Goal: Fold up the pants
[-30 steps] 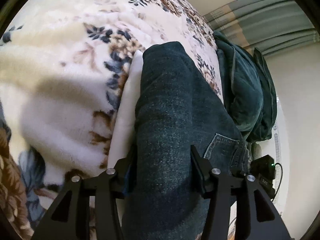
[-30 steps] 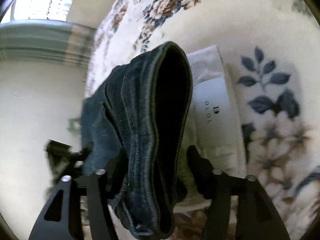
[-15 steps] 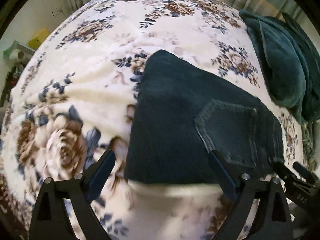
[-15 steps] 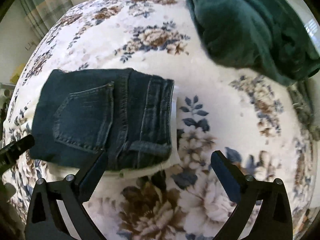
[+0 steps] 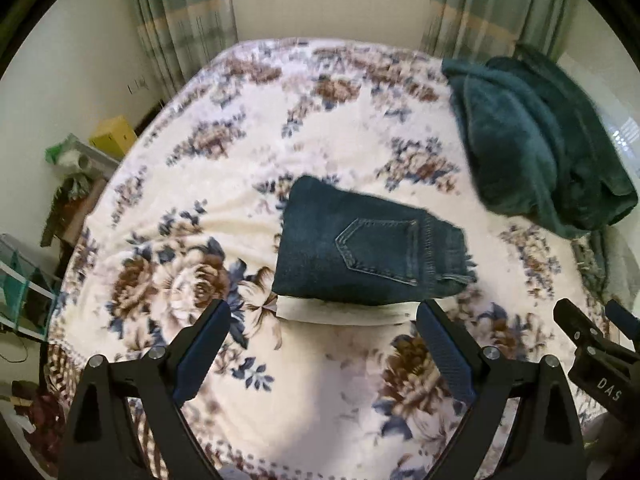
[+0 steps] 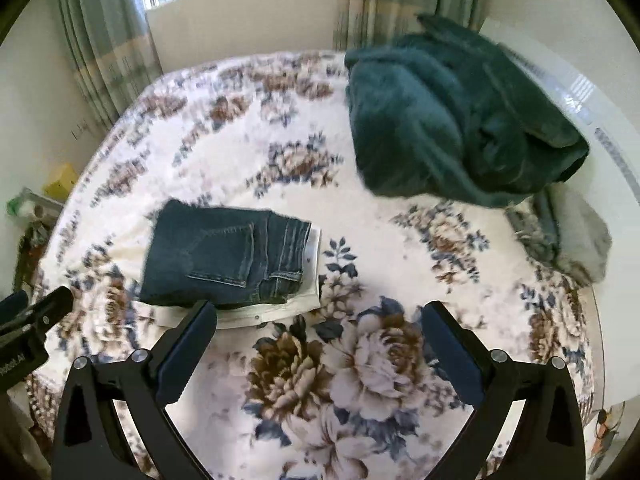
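Floral bed [image 5: 224, 184] carries a green blanket [image 5: 532, 148] and the folded jeans [image 5: 360, 248], stacked on a white garment [image 5: 344, 314]. Left gripper [image 5: 322, 354] and right gripper [image 6: 318, 354] hover just short of them, spread wide, empty.

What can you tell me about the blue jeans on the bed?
The jeans are dark blue denim, folded into a neat, flat rectangle with a stitched back pocket facing up and the waistband with a belt loop at one end. They lie on top of a folded white garment, whose edges peek out underneath, on the flowery blanket. Nothing grips them: both tools are open and pulled away from them.
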A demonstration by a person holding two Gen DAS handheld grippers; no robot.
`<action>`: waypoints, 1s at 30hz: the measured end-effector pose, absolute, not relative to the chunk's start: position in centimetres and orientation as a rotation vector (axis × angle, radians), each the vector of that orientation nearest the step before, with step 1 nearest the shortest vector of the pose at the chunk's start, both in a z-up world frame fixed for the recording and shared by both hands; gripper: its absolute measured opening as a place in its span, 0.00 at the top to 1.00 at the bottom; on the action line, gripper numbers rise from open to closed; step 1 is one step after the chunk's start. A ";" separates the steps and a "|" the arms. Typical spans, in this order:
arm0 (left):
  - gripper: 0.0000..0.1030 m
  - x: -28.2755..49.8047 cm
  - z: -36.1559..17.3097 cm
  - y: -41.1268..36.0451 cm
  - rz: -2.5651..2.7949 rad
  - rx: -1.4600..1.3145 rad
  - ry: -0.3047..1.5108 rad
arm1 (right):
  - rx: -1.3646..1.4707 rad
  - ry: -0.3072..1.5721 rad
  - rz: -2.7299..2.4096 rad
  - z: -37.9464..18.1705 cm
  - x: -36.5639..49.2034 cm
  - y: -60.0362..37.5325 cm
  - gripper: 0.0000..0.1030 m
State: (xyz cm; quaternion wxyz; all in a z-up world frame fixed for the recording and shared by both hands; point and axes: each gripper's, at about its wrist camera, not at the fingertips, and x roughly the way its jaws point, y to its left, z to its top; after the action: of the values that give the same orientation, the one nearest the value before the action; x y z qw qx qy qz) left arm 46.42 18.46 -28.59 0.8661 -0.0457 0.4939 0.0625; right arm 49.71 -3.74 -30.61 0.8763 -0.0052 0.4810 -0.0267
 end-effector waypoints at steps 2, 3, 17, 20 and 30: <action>0.08 44.4 -26.4 18.1 0.137 -0.090 1.001 | -0.020 0.963 -0.055 -27.5 47.1 -4.1 0.00; 0.08 42.8 -24.6 17.8 0.143 -0.089 0.975 | -0.026 0.942 -0.051 -25.7 45.5 -4.3 0.00; 0.08 26.0 -10.7 16.0 0.203 -0.102 0.793 | -0.057 0.748 0.020 -8.8 26.1 -6.5 0.00; 0.08 23.4 -8.8 15.5 0.205 -0.095 0.775 | -0.051 0.724 0.039 -6.1 23.1 -6.6 0.00; 0.08 18.1 -4.0 15.0 0.174 -0.055 0.698 | -0.076 0.665 0.078 1.0 14.6 -5.2 0.00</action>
State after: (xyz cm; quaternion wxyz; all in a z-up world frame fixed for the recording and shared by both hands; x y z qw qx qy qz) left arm 18.05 15.04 -3.99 0.9356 -0.0269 0.3416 0.0851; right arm 14.58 -5.21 0.95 0.9438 -0.0371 0.3263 0.0382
